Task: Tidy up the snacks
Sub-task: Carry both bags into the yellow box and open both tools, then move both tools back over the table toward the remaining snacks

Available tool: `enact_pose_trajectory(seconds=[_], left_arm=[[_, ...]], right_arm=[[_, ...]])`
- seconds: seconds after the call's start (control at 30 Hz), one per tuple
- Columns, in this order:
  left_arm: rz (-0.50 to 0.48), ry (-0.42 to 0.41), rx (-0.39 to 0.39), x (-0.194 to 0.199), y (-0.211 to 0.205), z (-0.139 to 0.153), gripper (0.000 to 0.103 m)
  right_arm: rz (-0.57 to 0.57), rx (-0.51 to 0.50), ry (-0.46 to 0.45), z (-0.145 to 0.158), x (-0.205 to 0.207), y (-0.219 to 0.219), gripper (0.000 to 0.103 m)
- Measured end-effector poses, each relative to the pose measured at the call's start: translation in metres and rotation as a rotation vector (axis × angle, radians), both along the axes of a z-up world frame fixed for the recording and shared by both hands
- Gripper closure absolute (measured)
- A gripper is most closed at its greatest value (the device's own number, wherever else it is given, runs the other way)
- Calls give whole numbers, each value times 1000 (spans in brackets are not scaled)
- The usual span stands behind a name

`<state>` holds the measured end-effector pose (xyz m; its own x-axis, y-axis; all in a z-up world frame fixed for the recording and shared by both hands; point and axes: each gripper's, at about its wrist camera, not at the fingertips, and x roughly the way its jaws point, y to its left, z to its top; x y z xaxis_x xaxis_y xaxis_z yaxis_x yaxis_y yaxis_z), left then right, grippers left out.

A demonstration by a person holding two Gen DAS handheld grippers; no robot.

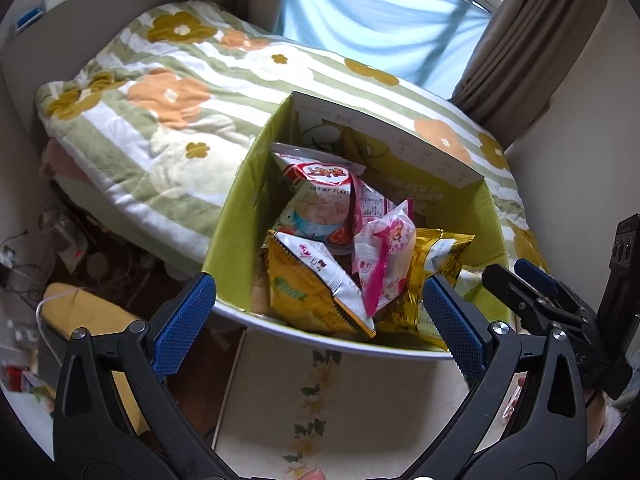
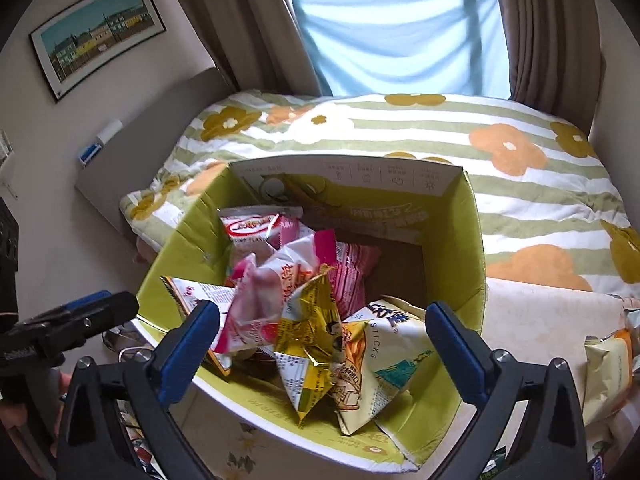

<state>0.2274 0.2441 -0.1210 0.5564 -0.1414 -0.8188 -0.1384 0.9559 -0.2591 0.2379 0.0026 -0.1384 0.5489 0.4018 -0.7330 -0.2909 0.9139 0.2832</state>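
Note:
A green cardboard box [image 1: 236, 216] stands open and holds several snack bags. In the left wrist view I see a shrimp flakes bag [image 1: 320, 196], a yellow bag [image 1: 316, 292], a pink bag [image 1: 384, 256] and a gold bag [image 1: 436, 260]. In the right wrist view the box [image 2: 460, 240] holds a gold bag [image 2: 316, 328], a pink bag [image 2: 260, 300] and a white sticks bag [image 2: 400, 352]. My left gripper [image 1: 320, 324] is open and empty above the box's near edge. My right gripper [image 2: 320, 352] is open and empty above the bags.
The box sits on a cream table [image 1: 320, 400] beside a bed with a flowered blanket [image 1: 168, 112]. More snack bags [image 2: 608, 364] lie at the table's right. Cables and clutter [image 1: 60, 248] lie on the floor at left. The right gripper [image 1: 532, 292] shows in the left wrist view.

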Motion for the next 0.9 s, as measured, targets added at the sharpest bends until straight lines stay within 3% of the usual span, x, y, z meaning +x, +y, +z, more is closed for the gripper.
enact_pose_trajectory(seconds=[0.33, 0.63, 0.9], left_arm=[[-13, -14, -1, -28, 7, 3, 0], [37, -11, 14, -79, 5, 1, 0], [48, -14, 34, -130, -51, 5, 0]], right_arm=[[-17, 14, -40, 17, -30, 6, 1], [9, 29, -71, 21, -69, 5, 1], [18, 51, -110, 26, -125, -50, 1]])
